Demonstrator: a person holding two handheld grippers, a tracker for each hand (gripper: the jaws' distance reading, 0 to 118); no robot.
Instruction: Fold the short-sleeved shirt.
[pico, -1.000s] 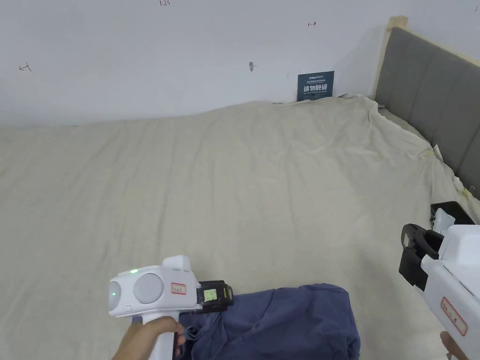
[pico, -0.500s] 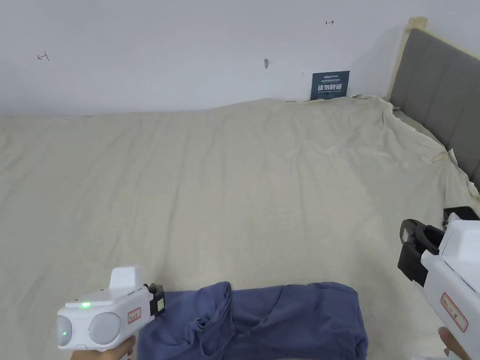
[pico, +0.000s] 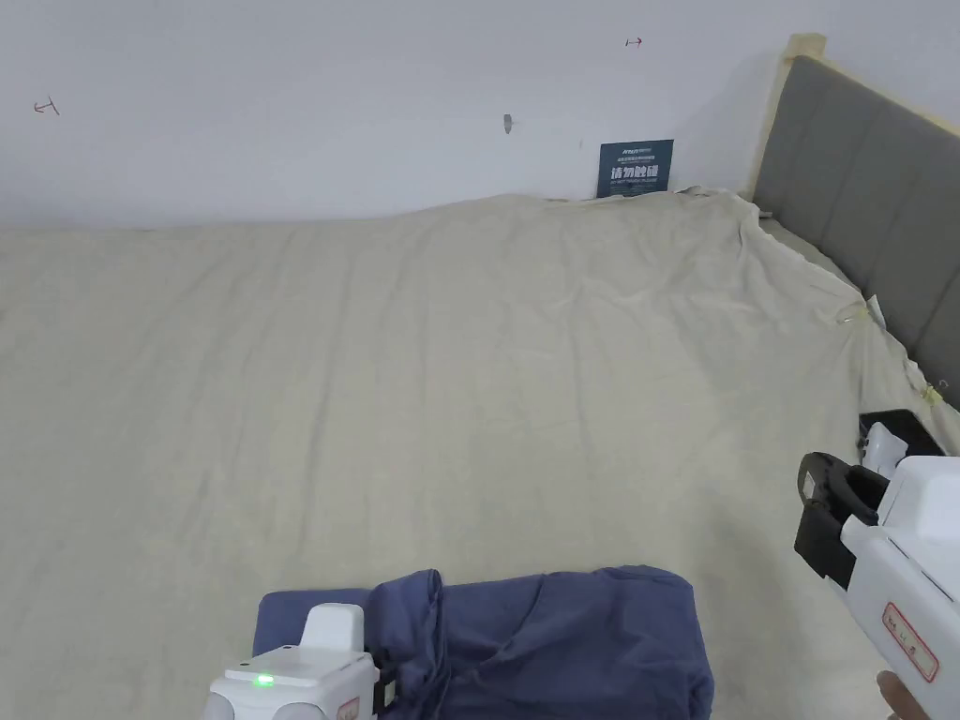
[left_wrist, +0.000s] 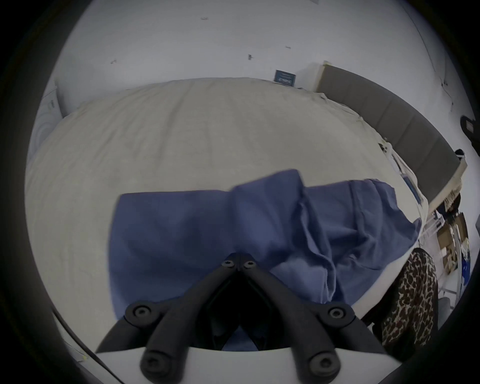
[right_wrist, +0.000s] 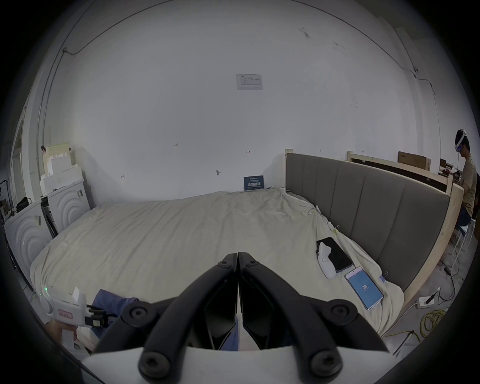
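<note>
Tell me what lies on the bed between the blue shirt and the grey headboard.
In the right gripper view, a lit phone, a dark phone and a white controller lie on the beige sheet.

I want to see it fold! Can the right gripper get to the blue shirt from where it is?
Probably yes. The right gripper is held above the bed, shut on nothing, and only bare sheet lies between it and the blue shirt.
</note>
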